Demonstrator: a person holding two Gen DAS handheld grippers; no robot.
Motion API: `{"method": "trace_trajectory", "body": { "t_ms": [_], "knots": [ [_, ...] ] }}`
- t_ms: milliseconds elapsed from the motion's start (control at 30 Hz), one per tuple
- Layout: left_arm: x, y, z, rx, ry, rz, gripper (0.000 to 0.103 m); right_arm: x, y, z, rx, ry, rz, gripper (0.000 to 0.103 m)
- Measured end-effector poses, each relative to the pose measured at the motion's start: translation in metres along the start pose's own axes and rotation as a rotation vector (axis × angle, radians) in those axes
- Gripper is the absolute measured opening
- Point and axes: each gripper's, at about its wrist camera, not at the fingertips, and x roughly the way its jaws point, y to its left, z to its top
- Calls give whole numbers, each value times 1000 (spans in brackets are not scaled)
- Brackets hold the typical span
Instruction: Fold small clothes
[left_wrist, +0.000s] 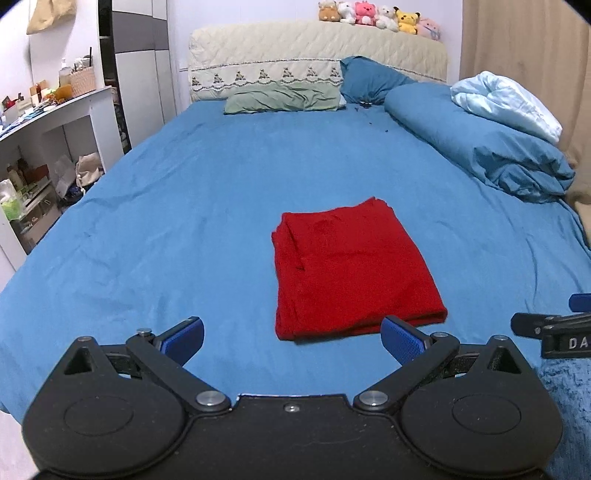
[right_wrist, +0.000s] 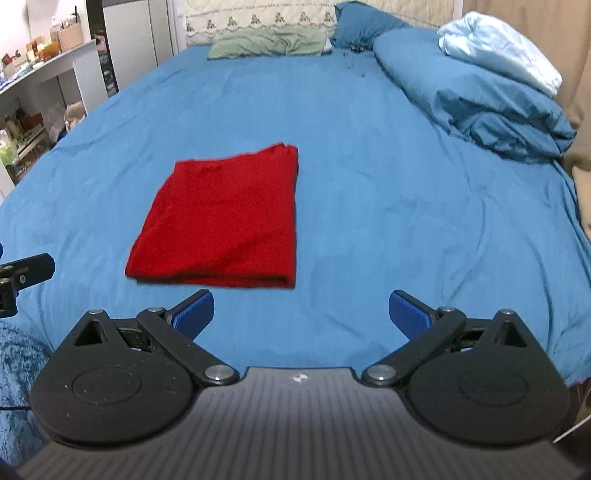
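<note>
A red garment (left_wrist: 351, 273) lies folded into a neat rectangle on the blue bed sheet (left_wrist: 184, 221); it also shows in the right wrist view (right_wrist: 225, 221). My left gripper (left_wrist: 291, 339) is open and empty, just short of the garment's near edge. My right gripper (right_wrist: 301, 314) is open and empty, near the garment's near right corner and apart from it. The right gripper's tip shows at the right edge of the left wrist view (left_wrist: 554, 328).
A bunched blue duvet (left_wrist: 480, 136) with a pale blue blanket (left_wrist: 506, 99) lies along the bed's right side. Green and blue pillows (left_wrist: 284, 98) sit at the headboard. A white shelf unit (left_wrist: 55, 129) stands left of the bed.
</note>
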Motion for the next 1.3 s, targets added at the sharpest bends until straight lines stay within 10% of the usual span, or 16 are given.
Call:
{"method": "trace_trajectory", "body": {
  "t_ms": [1300],
  "knots": [
    [-1,-14,-5,-13,0,-9,103,1,3,-8,8,23,-12,103]
  ]
}}
